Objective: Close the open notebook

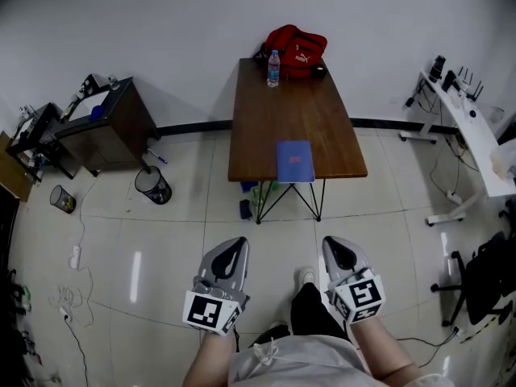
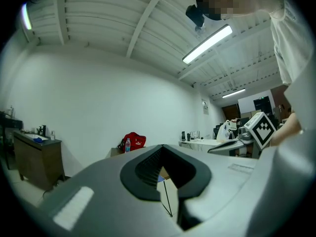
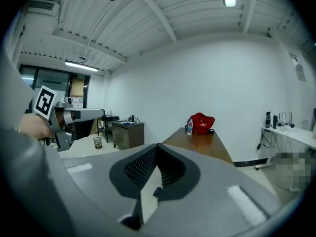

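A blue notebook [image 1: 295, 160] lies flat with its cover up at the near edge of the brown table [image 1: 266, 127]. It looks closed. Both grippers are held over the floor close to the person's body, well short of the table. My left gripper [image 1: 235, 243] is shut and holds nothing; in its own view the jaws meet at the tip [image 2: 162, 147]. My right gripper [image 1: 334, 243] is likewise shut and empty [image 3: 157, 145]. At the table's far end sit a red bag [image 1: 297, 49] and a water bottle [image 1: 273, 68].
A dark cabinet [image 1: 113, 123] stands at the left wall, with a wire bin [image 1: 153, 185] and a cup [image 1: 63, 199] on the floor near it. A white desk [image 1: 468, 127] and a black chair [image 1: 492, 276] are at the right. Cables lie on the floor at the left.
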A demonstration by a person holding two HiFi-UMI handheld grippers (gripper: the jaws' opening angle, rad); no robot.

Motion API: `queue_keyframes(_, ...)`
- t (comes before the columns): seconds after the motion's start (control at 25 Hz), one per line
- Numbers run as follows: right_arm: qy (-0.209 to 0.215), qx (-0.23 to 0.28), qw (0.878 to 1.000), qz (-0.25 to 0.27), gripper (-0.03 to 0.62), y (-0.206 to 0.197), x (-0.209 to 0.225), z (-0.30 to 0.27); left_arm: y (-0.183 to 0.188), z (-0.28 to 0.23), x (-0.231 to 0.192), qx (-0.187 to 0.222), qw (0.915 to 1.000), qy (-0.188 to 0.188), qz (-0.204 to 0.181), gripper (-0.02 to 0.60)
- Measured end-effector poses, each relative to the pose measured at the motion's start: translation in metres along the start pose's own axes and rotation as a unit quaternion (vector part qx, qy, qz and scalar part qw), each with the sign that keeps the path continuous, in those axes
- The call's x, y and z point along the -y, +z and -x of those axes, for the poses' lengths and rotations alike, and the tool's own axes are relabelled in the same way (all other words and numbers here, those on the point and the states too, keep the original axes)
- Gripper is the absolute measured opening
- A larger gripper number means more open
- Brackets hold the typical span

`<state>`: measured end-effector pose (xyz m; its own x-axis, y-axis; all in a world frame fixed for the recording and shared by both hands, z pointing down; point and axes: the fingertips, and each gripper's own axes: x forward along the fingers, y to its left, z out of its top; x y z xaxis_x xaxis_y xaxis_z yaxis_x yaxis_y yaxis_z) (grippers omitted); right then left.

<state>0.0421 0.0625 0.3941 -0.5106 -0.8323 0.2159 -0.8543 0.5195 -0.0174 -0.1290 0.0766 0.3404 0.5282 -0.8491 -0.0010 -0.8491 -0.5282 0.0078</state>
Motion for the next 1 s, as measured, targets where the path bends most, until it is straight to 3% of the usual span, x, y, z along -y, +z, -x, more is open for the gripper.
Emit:
queue_keyframes(0.36,0.004,0.002,1.000,0.000,0.006,-0.008,-0.036,0.035,-0.003,0.038,0.036,0.006,0.9999,-0.008,-0.001,0.006)
queue_keyframes(0.68,0.037,-0.021,0.999,0.006,0.006,-0.037,-0.058,0.056,-0.027,0.046,0.063,-0.014,0.9988,-0.011,0.045,0.006)
queue_keyframes(1.0,0.025,0.011,0.999,0.021,0.006,-0.014,-0.044,0.069,-0.015,0.042,0.067,-0.009,0.9989,-0.003,0.046,0.006)
